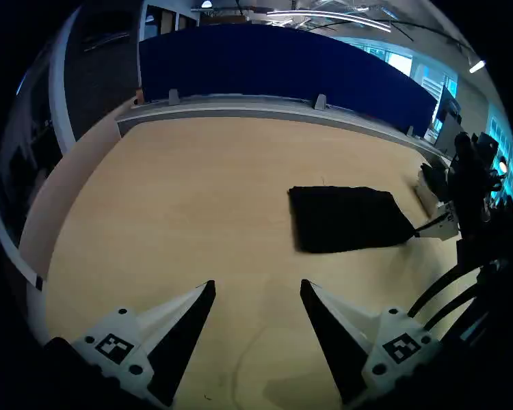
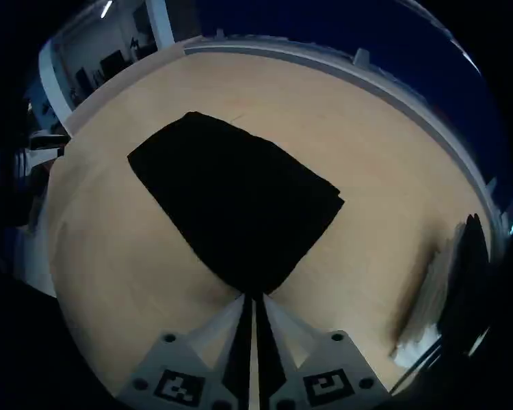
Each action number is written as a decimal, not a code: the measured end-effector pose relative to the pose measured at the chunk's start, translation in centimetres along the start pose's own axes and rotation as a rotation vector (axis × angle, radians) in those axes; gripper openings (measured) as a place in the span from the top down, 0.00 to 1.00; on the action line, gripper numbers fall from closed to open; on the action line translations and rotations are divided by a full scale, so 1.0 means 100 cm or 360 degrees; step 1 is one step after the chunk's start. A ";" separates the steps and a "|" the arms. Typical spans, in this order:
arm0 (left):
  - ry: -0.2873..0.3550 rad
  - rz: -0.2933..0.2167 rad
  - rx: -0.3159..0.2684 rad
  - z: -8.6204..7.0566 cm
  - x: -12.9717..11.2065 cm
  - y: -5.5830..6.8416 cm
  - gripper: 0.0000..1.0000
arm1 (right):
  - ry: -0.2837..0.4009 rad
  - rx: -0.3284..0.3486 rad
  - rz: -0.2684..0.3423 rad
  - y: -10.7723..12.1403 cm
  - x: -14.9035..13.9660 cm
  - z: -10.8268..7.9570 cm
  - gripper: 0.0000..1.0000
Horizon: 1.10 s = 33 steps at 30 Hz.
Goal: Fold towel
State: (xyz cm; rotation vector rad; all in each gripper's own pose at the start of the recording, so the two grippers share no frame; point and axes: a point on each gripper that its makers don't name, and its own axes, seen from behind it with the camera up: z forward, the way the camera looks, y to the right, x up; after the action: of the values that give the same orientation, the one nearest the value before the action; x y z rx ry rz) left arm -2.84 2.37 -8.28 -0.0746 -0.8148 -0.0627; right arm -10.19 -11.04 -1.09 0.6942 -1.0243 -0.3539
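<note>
Left gripper (image 1: 256, 283) and right gripper (image 2: 254, 298) have white wedge jaws, black-faced, with 2 square markers (image 1: 114, 347) each.

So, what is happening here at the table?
A person is working on a black towel with two hand-held grippers. The towel lies flat on the table. The right gripper appears closed on the towel's near corner. The left gripper is open and hovers over bare table, apart from the towel.
</note>
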 end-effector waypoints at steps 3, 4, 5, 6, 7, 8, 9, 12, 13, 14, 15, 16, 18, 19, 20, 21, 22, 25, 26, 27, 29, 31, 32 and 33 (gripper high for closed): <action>0.0001 -0.0003 -0.0002 0.000 0.001 0.001 0.08 | 0.0008 0.0009 0.0001 -0.002 0.001 -0.001 0.98; 0.0002 -0.0003 -0.0003 0.000 0.001 0.001 0.08 | 0.0010 0.0013 0.0001 -0.002 0.002 -0.001 0.98; 0.0002 -0.0004 -0.0003 -0.001 0.001 0.001 0.08 | 0.0011 0.0017 0.0001 -0.003 0.002 -0.002 0.98; 0.0003 -0.0003 -0.0004 -0.001 0.001 0.001 0.08 | 0.0014 0.0019 0.0001 -0.004 0.003 -0.002 0.98; 0.0003 -0.0002 -0.0003 -0.001 0.001 0.001 0.08 | 0.0016 0.0019 0.0001 -0.004 0.003 -0.003 0.98; 0.0003 -0.0001 -0.0003 -0.001 0.001 0.002 0.08 | 0.0018 0.0018 0.0000 -0.004 0.004 -0.003 0.98; 0.0004 0.0000 -0.0003 -0.001 0.002 0.002 0.08 | 0.0020 0.0015 0.0001 -0.004 0.004 -0.004 0.98; 0.0007 0.0002 -0.0005 -0.001 0.003 0.001 0.08 | 0.0028 0.0007 0.0006 -0.003 0.005 -0.004 0.98; 0.0007 0.0002 -0.0005 -0.001 0.003 0.001 0.08 | 0.0033 0.0007 0.0010 -0.003 0.006 -0.004 0.98; 0.0008 0.0002 -0.0006 -0.001 0.004 0.001 0.08 | 0.0037 0.0007 0.0013 -0.003 0.007 -0.005 0.98; 0.0009 0.0001 -0.0007 -0.001 0.004 0.001 0.08 | 0.0043 0.0008 0.0017 -0.003 0.008 -0.005 0.98; 0.0009 0.0001 -0.0007 -0.002 0.004 0.001 0.08 | 0.0048 0.0008 0.0021 -0.003 0.009 -0.006 0.98; 0.0011 0.0000 -0.0008 -0.002 0.004 0.000 0.08 | 0.0059 0.0006 0.0025 -0.003 0.011 -0.009 0.98; 0.0011 0.0001 -0.0008 -0.002 0.005 0.000 0.08 | 0.0065 0.0003 0.0023 -0.003 0.012 -0.010 0.98; 0.0011 0.0001 -0.0007 -0.002 0.005 -0.001 0.08 | 0.0070 0.0001 0.0022 -0.003 0.014 -0.012 0.98; 0.0012 0.0001 -0.0008 -0.002 0.005 -0.001 0.08 | 0.0079 -0.0003 0.0019 -0.003 0.016 -0.014 0.98; 0.0014 0.0001 -0.0008 -0.002 0.006 -0.001 0.08 | 0.0087 -0.0006 0.0016 -0.004 0.018 -0.016 0.98; 0.0018 0.0000 -0.0010 -0.003 0.008 -0.001 0.08 | 0.0123 -0.0017 0.0007 -0.005 0.028 -0.022 0.98; 0.0020 -0.0001 -0.0011 -0.003 0.008 -0.001 0.08 | 0.0136 -0.0021 0.0004 -0.005 0.032 -0.024 0.98; 0.0022 -0.0001 -0.0011 -0.003 0.009 -0.001 0.08 | 0.0153 -0.0024 0.0002 -0.005 0.036 -0.027 0.98; 0.0027 -0.0002 -0.0012 -0.004 0.010 -0.002 0.08 | 0.0185 -0.0028 -0.0001 -0.007 0.046 -0.031 0.99; 0.0031 -0.0003 -0.0013 -0.005 0.011 -0.002 0.08 | 0.0221 -0.0028 -0.0006 -0.008 0.058 -0.036 0.98; 0.0034 -0.0004 -0.0014 -0.005 0.011 -0.002 0.08 | 0.0238 -0.0028 -0.0008 -0.009 0.064 -0.039 0.98; 0.0036 -0.0005 -0.0015 -0.005 0.012 -0.003 0.08 | 0.0258 -0.0029 -0.0013 -0.010 0.071 -0.041 0.98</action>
State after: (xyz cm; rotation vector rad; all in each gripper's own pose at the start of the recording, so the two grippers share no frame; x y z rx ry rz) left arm -1.66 2.03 -7.76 -0.0813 -0.7920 -0.0698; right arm -3.09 -14.35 1.51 0.6992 -0.8640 -0.3085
